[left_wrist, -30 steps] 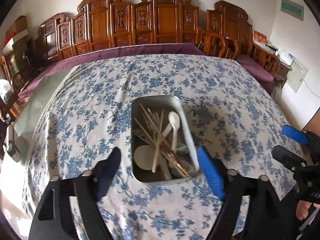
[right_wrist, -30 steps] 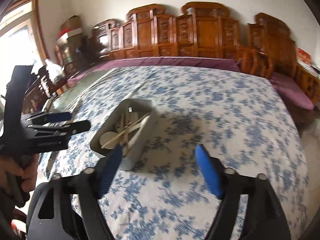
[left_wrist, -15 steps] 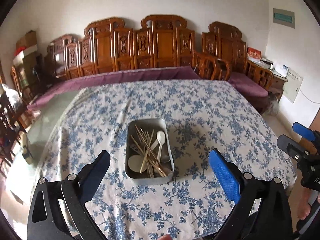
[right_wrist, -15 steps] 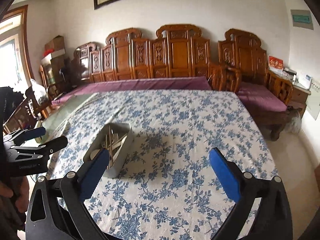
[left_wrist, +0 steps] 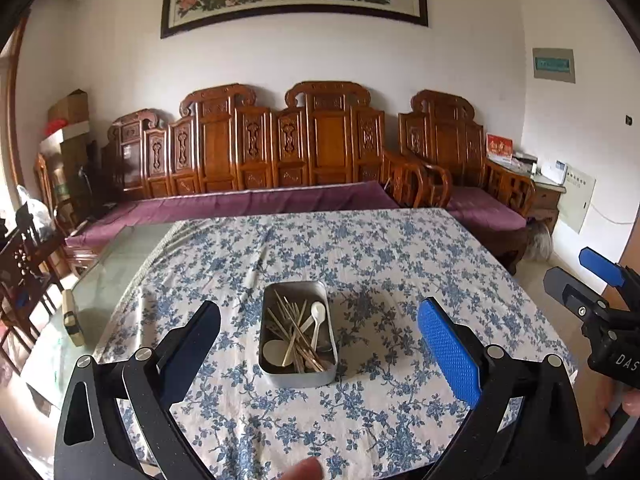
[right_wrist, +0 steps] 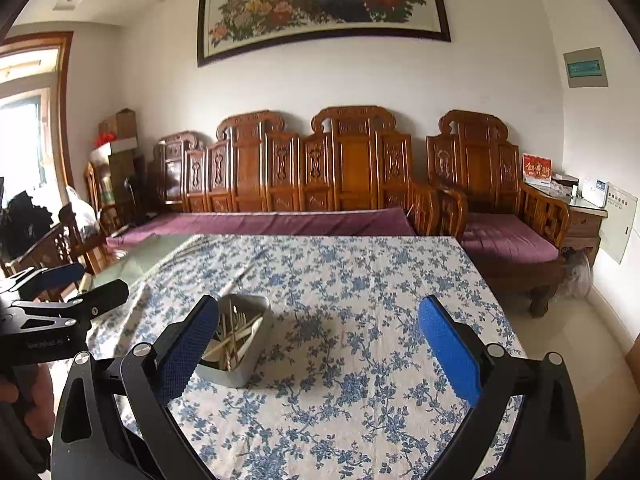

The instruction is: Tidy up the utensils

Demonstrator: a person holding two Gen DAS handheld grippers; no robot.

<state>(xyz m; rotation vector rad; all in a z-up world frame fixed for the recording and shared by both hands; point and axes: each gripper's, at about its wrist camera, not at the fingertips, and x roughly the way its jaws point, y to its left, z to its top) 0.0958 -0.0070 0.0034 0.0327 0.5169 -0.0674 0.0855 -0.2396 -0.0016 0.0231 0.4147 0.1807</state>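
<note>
From the left wrist view, the left tongs (left_wrist: 320,320) are seen spread wide with nothing held between them, raised above the tabletop covered by a white cloth with blue flowers (left_wrist: 400,264). A rectangular grey metal tin with rounded corners (left_wrist: 297,376) is found on the cloth, framed between the two fingers but well beyond them. Inside it, a bundle of thin wooden chopsticks (left_wrist: 294,334) is laid crosswise over a white plastic spoon (left_wrist: 317,314) and a round white disc-shaped piece (left_wrist: 273,350). The right tongs (left_wrist: 580,276) are seen at the right edge, apart and empty. A carved brown wooden bench with purple cushions (left_wrist: 256,200) is set behind the tabletop.

From the right wrist view, the right tongs (right_wrist: 320,322) are shown wide apart and empty above the flowered cloth (right_wrist: 380,280). The metal tin (right_wrist: 248,364) is partly hidden behind the left finger, with chopsticks (right_wrist: 236,340) seen inside. The left tongs (right_wrist: 76,284) are seen at the left edge, parted.
</note>
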